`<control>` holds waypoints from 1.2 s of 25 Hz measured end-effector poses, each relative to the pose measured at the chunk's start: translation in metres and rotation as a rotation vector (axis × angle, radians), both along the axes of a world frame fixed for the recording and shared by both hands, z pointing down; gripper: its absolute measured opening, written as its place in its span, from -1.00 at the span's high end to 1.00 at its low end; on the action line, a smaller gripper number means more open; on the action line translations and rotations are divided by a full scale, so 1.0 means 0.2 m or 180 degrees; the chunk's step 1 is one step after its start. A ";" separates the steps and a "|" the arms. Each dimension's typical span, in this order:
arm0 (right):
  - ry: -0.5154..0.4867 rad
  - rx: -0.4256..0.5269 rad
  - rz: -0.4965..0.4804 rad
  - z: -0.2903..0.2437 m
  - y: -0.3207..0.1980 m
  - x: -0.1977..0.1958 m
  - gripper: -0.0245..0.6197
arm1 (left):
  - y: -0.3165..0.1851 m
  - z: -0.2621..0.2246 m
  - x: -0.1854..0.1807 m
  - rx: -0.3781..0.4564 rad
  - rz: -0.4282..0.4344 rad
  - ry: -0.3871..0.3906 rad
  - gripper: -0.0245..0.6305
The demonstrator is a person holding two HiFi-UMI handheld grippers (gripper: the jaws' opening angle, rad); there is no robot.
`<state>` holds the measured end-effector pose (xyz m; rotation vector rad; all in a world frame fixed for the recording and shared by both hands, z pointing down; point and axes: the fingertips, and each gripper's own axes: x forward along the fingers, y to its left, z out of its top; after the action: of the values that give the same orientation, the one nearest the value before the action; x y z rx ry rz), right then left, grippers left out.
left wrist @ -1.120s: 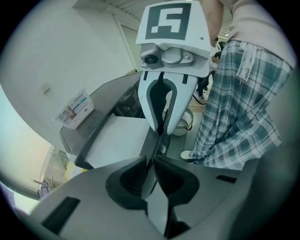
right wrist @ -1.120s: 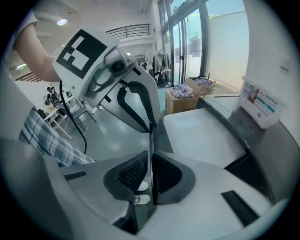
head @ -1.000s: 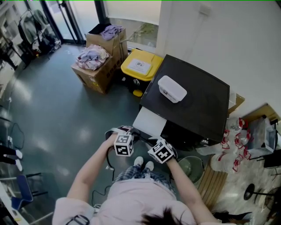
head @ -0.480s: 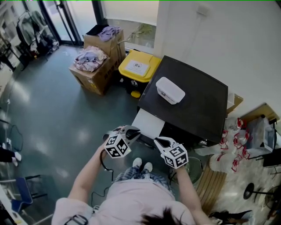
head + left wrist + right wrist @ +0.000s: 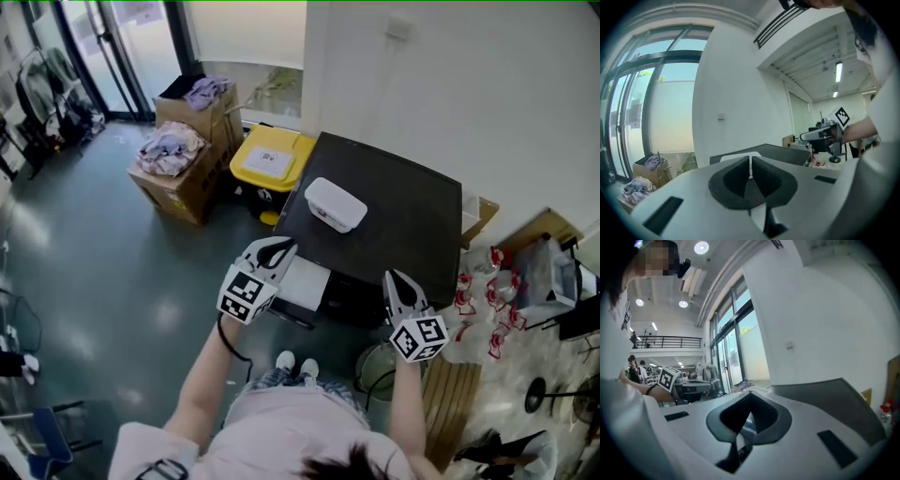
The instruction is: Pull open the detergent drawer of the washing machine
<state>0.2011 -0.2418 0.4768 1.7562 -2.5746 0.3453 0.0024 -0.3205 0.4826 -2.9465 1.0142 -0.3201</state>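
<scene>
L tongs (image 5: pixel 279 247) by washer (image 5: pixel 403 216) front-left edge, R tongs (image 5: pixel 393 277) front-right; both closed.

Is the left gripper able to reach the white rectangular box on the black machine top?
Probably yes. The left gripper is by the near edge of the black machine top, and nothing stands between it and the white rectangular box.

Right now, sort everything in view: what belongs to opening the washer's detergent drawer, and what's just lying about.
Job:
- black-topped washing machine
- left gripper, shut
- right gripper, shut

Lying about:
- white lidded box on the machine
- yellow-lidded bin
- cardboard boxes of clothes
- green bucket
</scene>
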 end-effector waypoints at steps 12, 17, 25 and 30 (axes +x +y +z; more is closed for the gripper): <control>-0.0172 0.0508 0.1074 -0.20 0.12 0.45 0.87 | -0.13 -0.24 0.20 0.0109 -0.0132 0.0449 0.85; -0.0126 0.0468 0.1191 -0.18 0.15 0.50 0.87 | -0.11 -0.19 0.22 0.0002 -0.0108 0.0511 0.85; 0.0031 0.0420 0.1254 -0.16 0.15 0.53 0.88 | -0.11 -0.14 0.24 -0.0059 -0.0110 0.0527 0.85; 0.0105 0.0376 0.1258 -0.15 0.14 0.55 0.88 | -0.11 -0.13 0.27 -0.0084 -0.0124 0.0517 0.85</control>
<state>0.3113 -0.2140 0.4465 2.2899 -2.2545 0.1644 0.0555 -0.3430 0.4557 -3.0209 1.0931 -0.0961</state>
